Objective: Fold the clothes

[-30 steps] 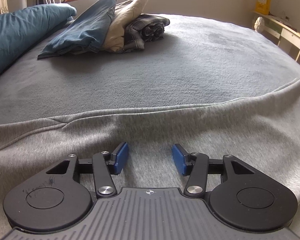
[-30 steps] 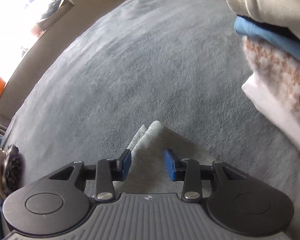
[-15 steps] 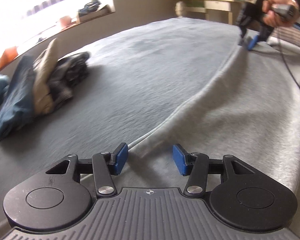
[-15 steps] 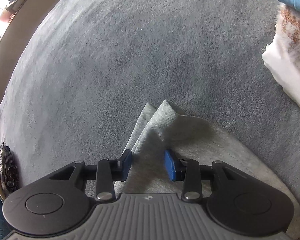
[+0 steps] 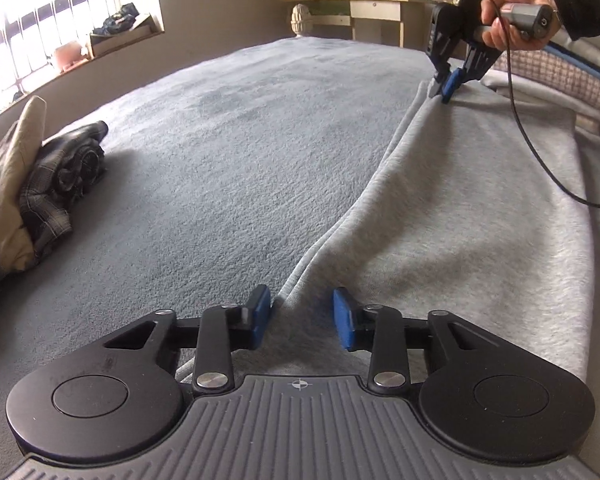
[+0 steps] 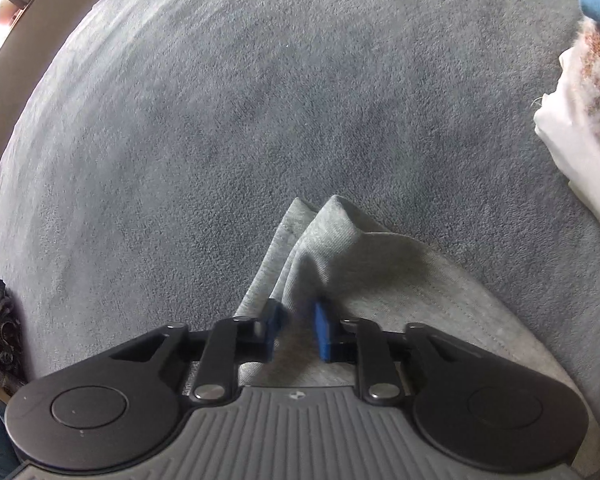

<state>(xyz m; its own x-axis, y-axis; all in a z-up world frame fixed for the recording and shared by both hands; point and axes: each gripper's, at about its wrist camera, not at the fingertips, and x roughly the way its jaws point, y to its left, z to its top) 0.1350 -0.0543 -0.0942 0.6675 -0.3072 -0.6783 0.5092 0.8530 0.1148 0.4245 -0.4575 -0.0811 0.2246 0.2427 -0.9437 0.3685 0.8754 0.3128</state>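
Nearest the left wrist camera, the left gripper straddled the doubled edge of the grey garment, its jaws having just been narrowing; a gap still showed on either side of the cloth, so it had not yet bitten. The garment lay spread along the right side of the bed, its long edge running away toward the far corner. There the right gripper, held in a person's hand, had its blue tips down on that corner.

The right wrist view showed what the left could not: the right gripper had just been closing, and its jaws stood narrow, pinching a raised ridge of the garment just behind its two-layered corner.

The step in hand looked like taking hold of both ends of one edge. Next, I judged, the left gripper needed to finish closing on both layers, then both should lift together and carry the edge across.

Farther off, only the left view showed a heap of unfolded clothes; a folded stack lay at the right.
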